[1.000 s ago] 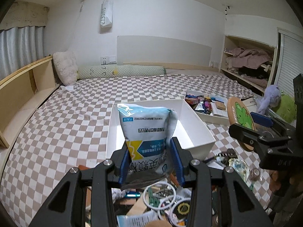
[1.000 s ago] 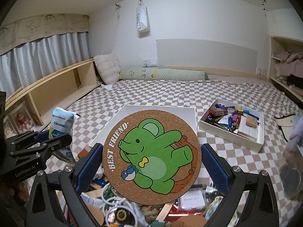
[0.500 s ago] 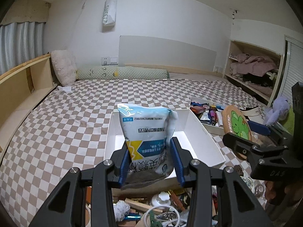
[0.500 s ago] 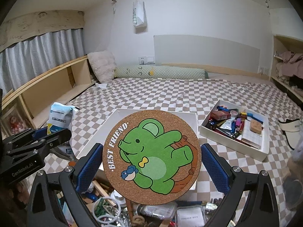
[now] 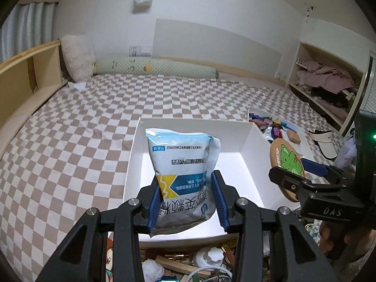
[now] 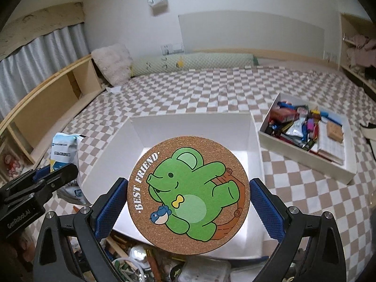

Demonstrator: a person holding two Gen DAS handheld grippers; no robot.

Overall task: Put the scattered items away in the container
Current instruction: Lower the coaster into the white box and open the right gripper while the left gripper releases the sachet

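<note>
Both jaws are clenched: your left gripper (image 5: 186, 198) pinches a soft, crinkly foil pouch (image 5: 183, 164), your right gripper (image 6: 188, 202) clamps a stiff round cork coaster (image 6: 188, 188) by its rim. Each hangs above the empty white box (image 6: 255, 141) on the checkered bed (image 5: 70, 141); lower them flat inside, pouch toward 9 o'clock, coaster toward 3, before letting go.

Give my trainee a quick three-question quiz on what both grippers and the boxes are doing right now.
1. True or false: the white box ahead of the grippers looks empty.
2. What does the left gripper hold: A pouch, B coaster, C visor?
3. Name what the right gripper holds.

Key:
1. True; its bare floor shows, while the smaller box to its right is full.
2. A.
3. The coaster.
</note>
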